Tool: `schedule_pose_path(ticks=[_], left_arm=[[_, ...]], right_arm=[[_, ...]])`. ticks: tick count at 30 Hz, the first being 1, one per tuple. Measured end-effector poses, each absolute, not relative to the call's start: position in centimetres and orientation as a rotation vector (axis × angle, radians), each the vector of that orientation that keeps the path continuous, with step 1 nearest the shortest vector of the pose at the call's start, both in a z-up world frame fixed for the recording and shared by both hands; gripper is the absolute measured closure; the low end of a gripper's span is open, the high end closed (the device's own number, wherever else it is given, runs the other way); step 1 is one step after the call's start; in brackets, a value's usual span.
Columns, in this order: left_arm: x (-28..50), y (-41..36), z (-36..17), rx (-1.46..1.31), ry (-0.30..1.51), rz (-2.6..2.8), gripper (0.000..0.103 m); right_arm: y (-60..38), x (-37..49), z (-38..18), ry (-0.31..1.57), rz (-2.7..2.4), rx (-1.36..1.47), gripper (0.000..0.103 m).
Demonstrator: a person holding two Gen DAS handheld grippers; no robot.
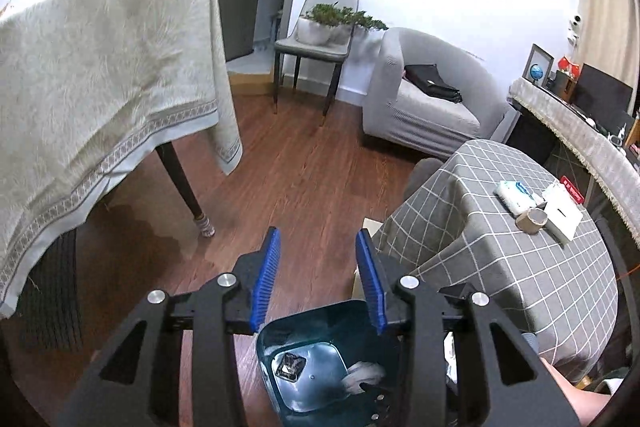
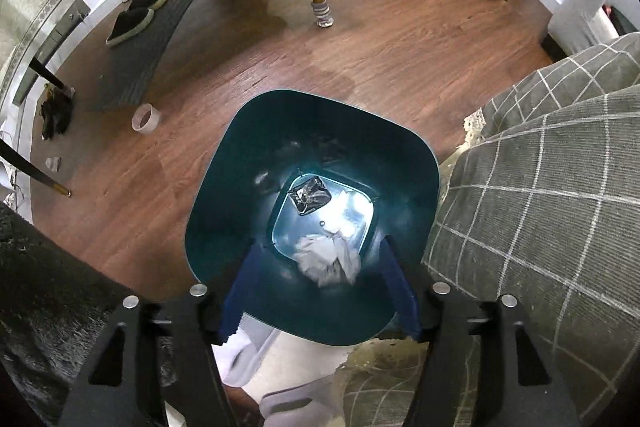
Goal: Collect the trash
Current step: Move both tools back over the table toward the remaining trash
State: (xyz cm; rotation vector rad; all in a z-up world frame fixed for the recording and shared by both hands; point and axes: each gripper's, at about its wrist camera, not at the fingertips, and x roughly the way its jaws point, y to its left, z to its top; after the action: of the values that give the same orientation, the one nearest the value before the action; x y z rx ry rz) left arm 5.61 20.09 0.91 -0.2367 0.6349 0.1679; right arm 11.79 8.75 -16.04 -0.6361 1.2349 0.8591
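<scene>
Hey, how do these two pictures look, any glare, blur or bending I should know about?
Right wrist view: glare on the shiny bottom of the teal bin, washing out detail beside the black wrapper; the white tissue is smeared by motion blur. Left wrist view: even room light, sharp, but fisheye bends the draped table and walls.

Teal bin (image 2: 224, 227) holds white crumpled paper (image 2: 328, 259) and a dark, possibly silver-black wrapper (image 2: 310, 195). Floor (image 2: 380, 39) reddish-brown wood grain. Surface cloth (image 1: 520, 267) grey with white grid. Gripper pads (image 1: 266, 279) blue.
</scene>
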Motion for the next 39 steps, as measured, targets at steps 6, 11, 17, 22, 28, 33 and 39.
schedule_pose_path(ticks=[6, 11, 17, 22, 28, 33, 39], left_arm=[[5.8, 18.9, 2.3, -0.234, 0.597, 0.145, 0.062], [6.0, 17.6, 3.6, -0.213, 0.571, 0.137, 0.062], [6.4, 16.1, 4.7, -0.178, 0.544, 0.133, 0.06], [6.8, 15.2, 5.2, -0.172, 0.53, 0.128, 0.059], [7.5, 13.7, 5.4, -0.175, 0.524, 0.119, 0.053], [8.6, 11.6, 5.2, -0.151, 0.539, 0.091, 0.05], [9.8, 8.9, 5.0, -0.15, 0.562, 0.032, 0.045]], right_arm=[[7.6, 11.9, -15.0, 1.221, 0.873, -0.594, 0.039], [6.5, 11.5, -11.9, 1.163, 0.919, -0.528, 0.039], [4.5, 11.3, -7.0, 1.064, 0.955, -0.457, 0.051], [2.1, 11.8, -3.2, 0.974, 0.959, -0.381, 0.052], [-1.8, 13.0, -0.5, 0.903, 0.928, -0.312, 0.052], [-5.0, 14.2, 0.7, 0.869, 0.901, -0.262, 0.052], [-8.9, 15.6, 1.6, 0.829, 0.842, -0.211, 0.052]])
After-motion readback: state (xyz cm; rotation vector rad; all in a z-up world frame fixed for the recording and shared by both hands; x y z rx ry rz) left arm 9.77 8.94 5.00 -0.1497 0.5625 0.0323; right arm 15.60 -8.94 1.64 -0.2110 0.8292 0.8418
